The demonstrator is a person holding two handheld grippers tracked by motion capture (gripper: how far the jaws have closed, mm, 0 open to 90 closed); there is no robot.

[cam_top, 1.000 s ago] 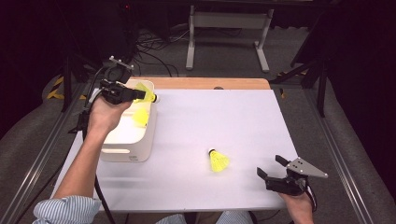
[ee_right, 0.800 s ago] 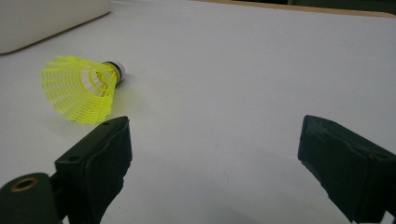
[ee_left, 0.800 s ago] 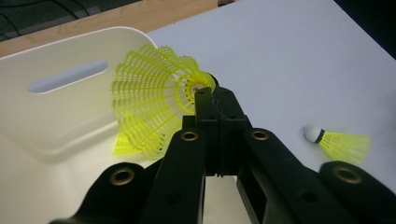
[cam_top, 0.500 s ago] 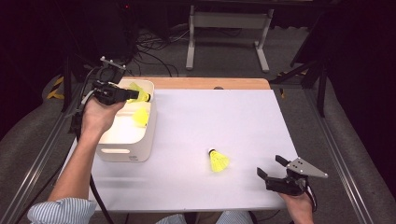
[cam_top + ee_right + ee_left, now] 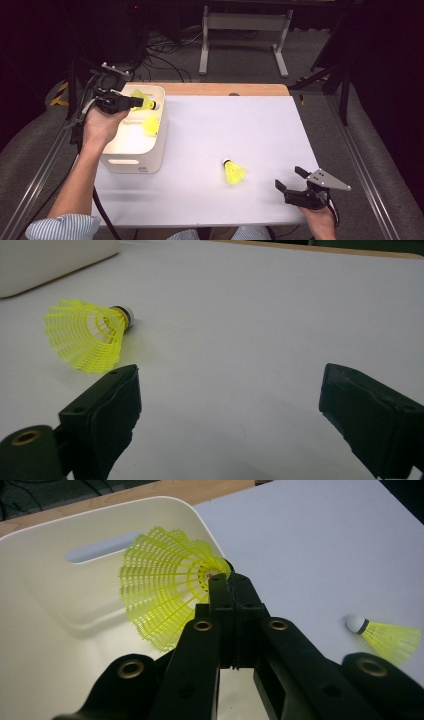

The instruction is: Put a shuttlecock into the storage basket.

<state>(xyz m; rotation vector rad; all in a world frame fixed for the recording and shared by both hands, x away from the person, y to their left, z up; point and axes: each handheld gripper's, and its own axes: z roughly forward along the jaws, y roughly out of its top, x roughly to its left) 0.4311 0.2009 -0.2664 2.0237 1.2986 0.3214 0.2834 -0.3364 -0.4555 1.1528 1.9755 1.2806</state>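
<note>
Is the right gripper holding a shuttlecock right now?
No, the right gripper stands open over the bare table, and the nearest shuttlecock lies apart from its fingers.

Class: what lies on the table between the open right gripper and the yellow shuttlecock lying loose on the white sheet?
Nothing: bare white sheet separates right gripper from shuttlecock, seen in its own view.

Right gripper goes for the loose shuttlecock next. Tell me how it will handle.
The shuttlecock lies on its side on the table, so a nudge would likely roll it in an arc. Its open mesh skirt looks light and springy; pinching there may flex it.

No legible text or markings.
</note>
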